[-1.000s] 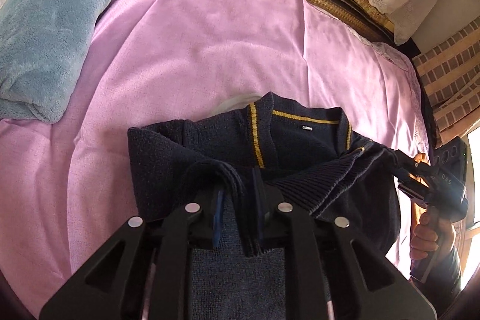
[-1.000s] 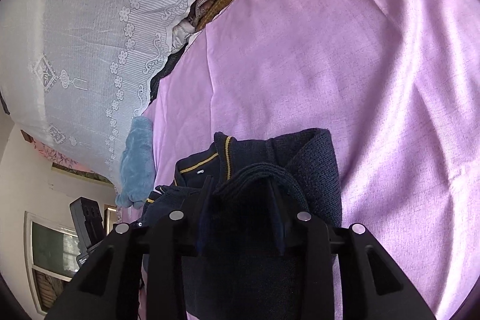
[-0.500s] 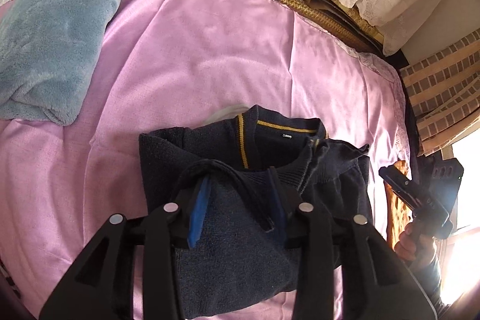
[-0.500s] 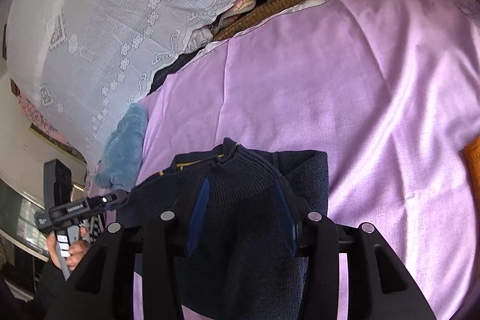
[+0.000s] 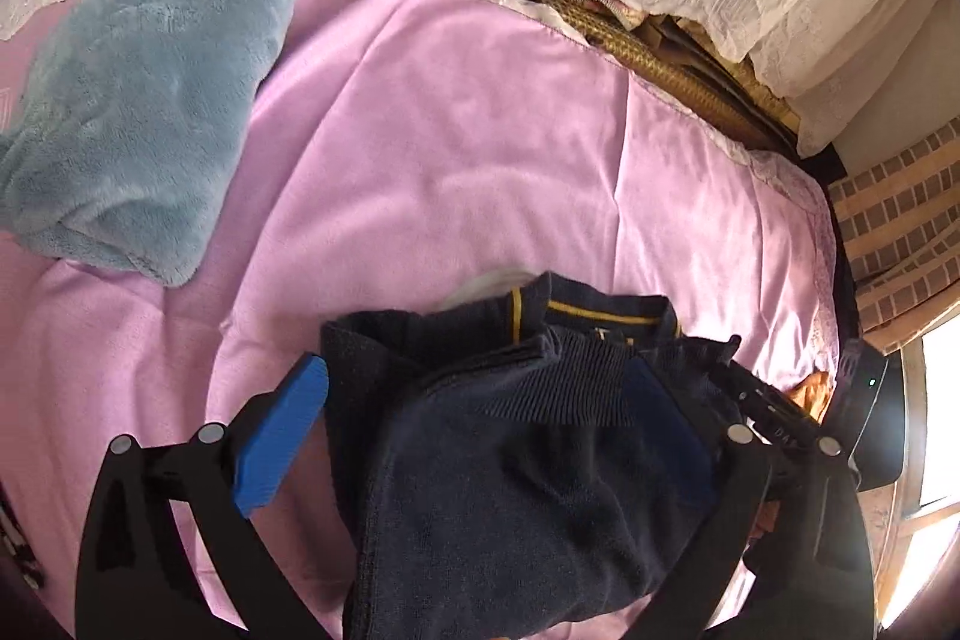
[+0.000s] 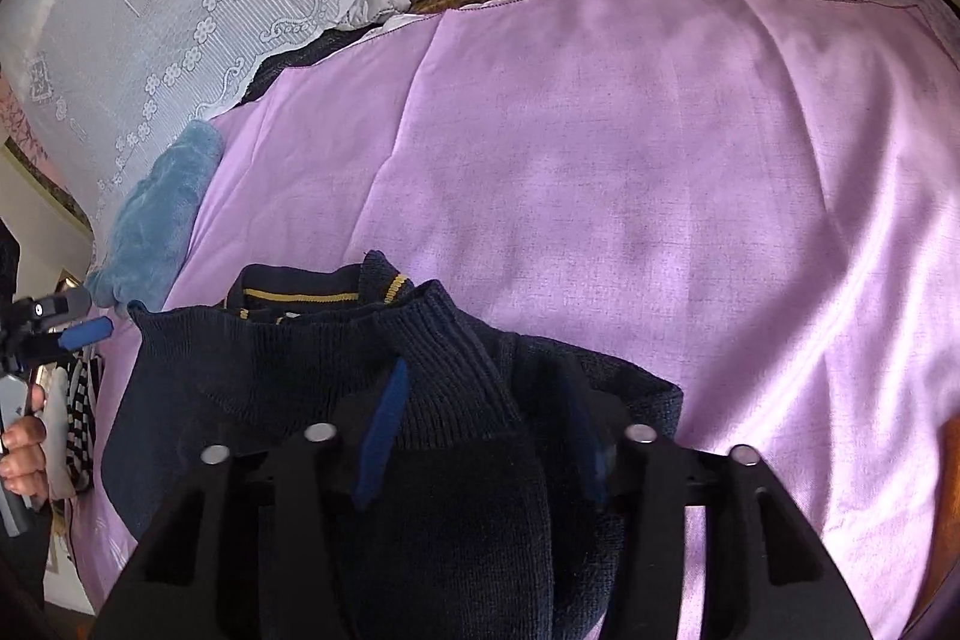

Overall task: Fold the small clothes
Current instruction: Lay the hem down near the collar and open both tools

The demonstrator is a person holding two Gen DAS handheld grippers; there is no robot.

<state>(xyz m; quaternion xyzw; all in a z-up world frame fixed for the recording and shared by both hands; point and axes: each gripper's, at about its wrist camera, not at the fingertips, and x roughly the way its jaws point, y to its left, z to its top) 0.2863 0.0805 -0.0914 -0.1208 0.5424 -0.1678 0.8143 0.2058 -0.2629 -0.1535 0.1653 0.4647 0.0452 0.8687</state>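
While flat on pink sheet point(image 5: 480, 148), navy sweater point(image 5: 540, 460) between wide-spread left gripper point(image 5: 480, 436), right gripper point(image 6: 486, 430).

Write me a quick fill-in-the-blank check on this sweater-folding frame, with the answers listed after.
1. The left gripper hovers over the navy sweater with its jaws ___.
2. The stripe along the sweater's collar is ___.
3. The fluffy towel lying apart from the sweater on the sheet is ___.

Answers: open; yellow; blue
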